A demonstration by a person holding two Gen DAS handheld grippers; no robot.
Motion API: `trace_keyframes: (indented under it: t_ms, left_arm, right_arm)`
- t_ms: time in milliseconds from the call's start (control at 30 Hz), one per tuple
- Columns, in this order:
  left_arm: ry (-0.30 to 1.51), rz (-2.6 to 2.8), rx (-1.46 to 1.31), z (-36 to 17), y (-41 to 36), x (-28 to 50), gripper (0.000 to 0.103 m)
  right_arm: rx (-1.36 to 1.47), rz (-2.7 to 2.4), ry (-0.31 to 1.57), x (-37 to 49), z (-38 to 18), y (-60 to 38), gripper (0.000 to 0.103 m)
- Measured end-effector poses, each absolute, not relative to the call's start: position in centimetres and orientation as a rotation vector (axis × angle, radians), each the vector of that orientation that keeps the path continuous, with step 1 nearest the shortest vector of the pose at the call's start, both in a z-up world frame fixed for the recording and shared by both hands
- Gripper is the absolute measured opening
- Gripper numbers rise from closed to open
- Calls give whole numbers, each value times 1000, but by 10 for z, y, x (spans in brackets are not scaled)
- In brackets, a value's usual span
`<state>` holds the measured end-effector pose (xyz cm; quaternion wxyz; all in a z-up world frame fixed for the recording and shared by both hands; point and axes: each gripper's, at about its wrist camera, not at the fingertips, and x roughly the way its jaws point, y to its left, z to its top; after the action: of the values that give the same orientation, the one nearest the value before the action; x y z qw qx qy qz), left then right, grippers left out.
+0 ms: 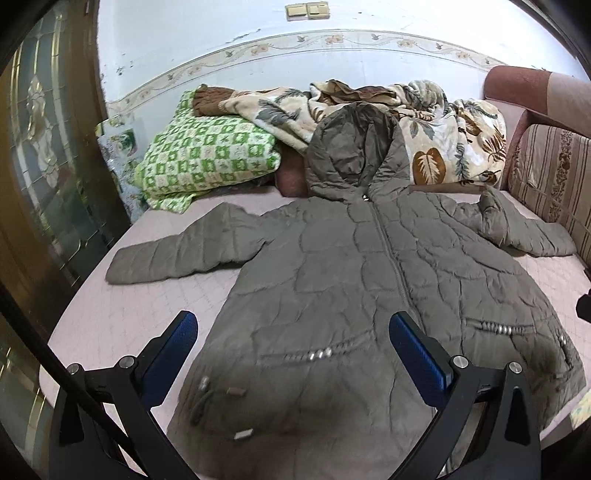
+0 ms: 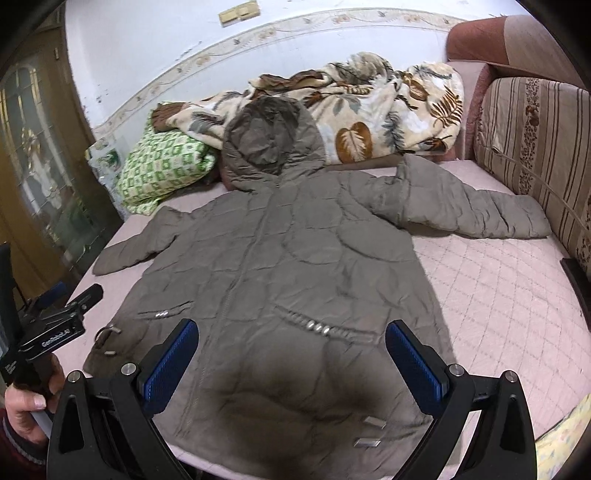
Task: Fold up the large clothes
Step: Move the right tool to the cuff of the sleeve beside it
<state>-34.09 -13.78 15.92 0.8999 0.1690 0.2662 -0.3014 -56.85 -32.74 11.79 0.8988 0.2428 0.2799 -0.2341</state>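
Matt quilted cloth coat (image 1: 369, 277) on stitched bedcover (image 2: 498, 280)

Pink quilted mattress (image 2: 498, 280), green checked blanket (image 1: 207, 155) at 10 o'clock, leaf-print blanket (image 2: 369, 107) at 12, striped cushion (image 2: 535, 133) at 2, glass door (image 1: 48, 147) at 9, wall switches (image 1: 307, 10) at 12.

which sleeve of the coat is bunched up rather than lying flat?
The grey-brown quilted coat's sleeve on the striped-sofa side: it humps up at the shoulder. The sleeve on the glass-door side lies flat and straight.
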Motion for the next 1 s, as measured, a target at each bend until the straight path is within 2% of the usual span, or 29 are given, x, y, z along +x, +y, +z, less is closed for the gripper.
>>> trace_keyframes:
  t_ms: [233,400,467,567,633,1000]
  left_arm:
    - [559,-661,336,157,-207,-305,103]
    - [625,-685,355,115,-233,-294,103]
    - [706,-707,380,102,-242,-288,103]
    - [744,-744,339,102,-244,-282,103]
    - [722,-741,346,103,-245,-284,103]
    - [721,-764,373,100,-258,-289,103]
  right_arm:
    - [658,-551,539,-568,113,-408,103]
    - [808,-677,494,-601,90,-474,103]
    - [881,-713,485,-617,79,-498,103]
    - [957,-754,432,-641,72,-532,95]
    - [1002,-796,392,-657,70,-559,83]
    - [1079,-998,358,-697,41,-644,80]
